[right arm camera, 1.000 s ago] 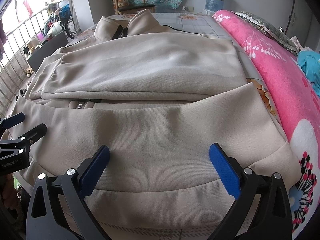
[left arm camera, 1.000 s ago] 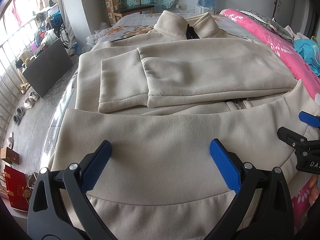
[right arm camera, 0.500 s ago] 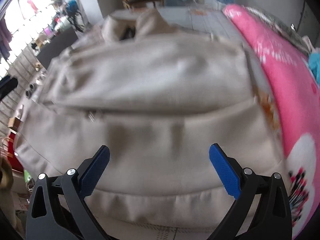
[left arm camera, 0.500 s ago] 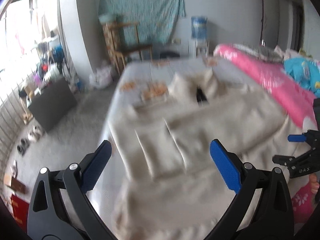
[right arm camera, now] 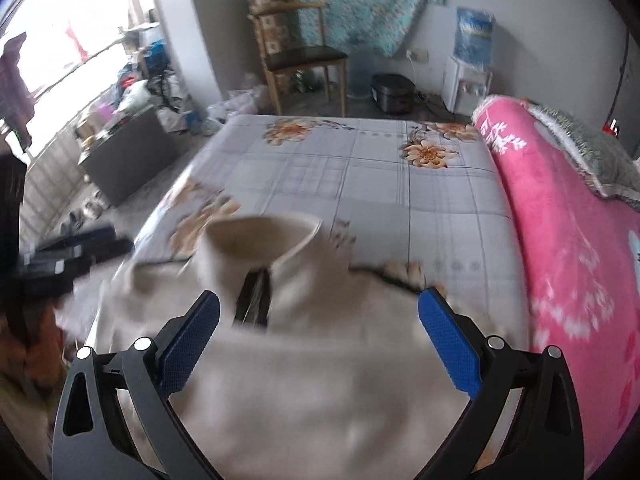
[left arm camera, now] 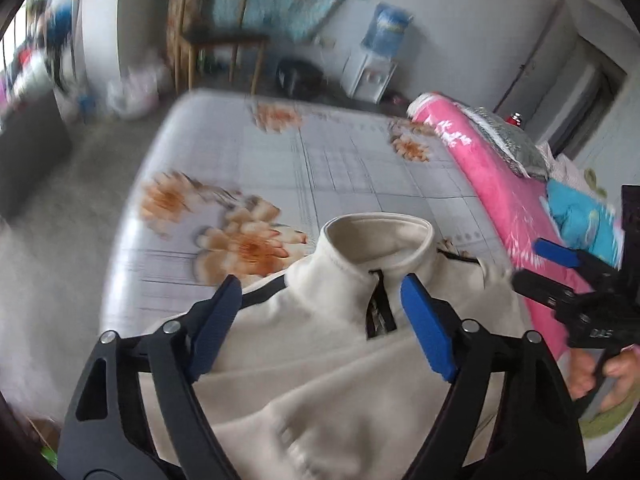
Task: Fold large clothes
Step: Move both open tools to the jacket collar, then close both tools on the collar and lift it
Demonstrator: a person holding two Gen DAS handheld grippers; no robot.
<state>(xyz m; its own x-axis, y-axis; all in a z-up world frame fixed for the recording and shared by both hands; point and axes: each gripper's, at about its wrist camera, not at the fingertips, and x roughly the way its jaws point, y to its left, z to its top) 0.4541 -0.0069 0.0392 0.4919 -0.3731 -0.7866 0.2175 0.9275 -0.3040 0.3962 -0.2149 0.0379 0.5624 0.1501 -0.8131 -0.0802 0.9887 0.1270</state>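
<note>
I see the beige jacket (left arm camera: 344, 364) lying on the floral bedsheet (left arm camera: 320, 172), collar (left arm camera: 376, 248) up, toward the far end. Left gripper (left arm camera: 320, 324) jaws are closing over it, pads not pinching the cloth. Right gripper (right arm camera: 320, 344) is spread wide above the fabric, gripping nothing.

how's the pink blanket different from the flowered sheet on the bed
The pink blanket is bright pink with white sprigs and looks plush; the flowered sheet is pale grey, gridded, with orange flowers. The blanket lies bunched along the bed's right edge; the sheet lies flat, and the cream jacket rests on it. Both have floral prints.
</note>
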